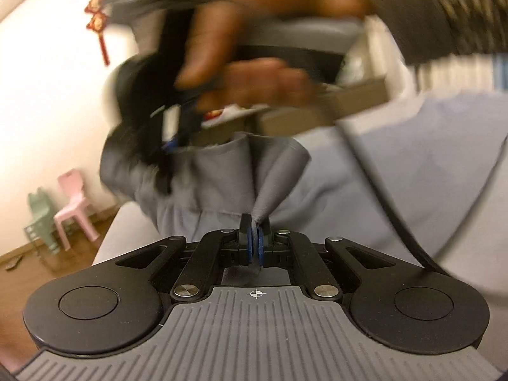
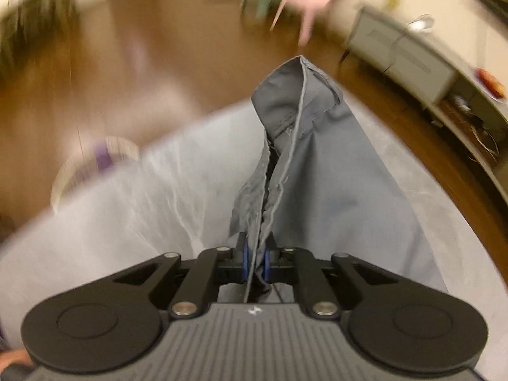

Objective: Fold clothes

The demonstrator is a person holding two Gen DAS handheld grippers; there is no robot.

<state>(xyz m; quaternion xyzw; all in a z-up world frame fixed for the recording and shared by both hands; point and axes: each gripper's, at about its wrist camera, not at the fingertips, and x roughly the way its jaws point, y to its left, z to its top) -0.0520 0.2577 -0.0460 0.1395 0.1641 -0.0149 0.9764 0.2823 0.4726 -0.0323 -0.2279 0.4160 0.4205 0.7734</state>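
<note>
Now both claws are pinching the grey garment (image 1: pixel 222 184): left gripper (image 1: pixel 255 241) pressing a bunched fold, right gripper (image 2: pixel 255 258) clamping a seamed edge running toward 12 o'clock.

surface: a pale grey-lilac sheeted surface (image 2: pixel 133 222), a bed or a padded table, cannot tell which; its edge curves against the floor in the right wrist view
cover: creased, with blurred white fold lines
on it: a grey garment (image 2: pixel 333 190) lies along its right part, one end raised off it
floor: brown wood (image 2: pixel 127 57) around the surface
on the floor: a pink plastic chair (image 1: pixel 74 209) beside a pale green chair (image 1: pixel 41 222); a grey low cabinet (image 2: pixel 412 60) along the wall; a blurred round white and purple thing (image 2: pixel 95 165) near the surface's edge
</note>
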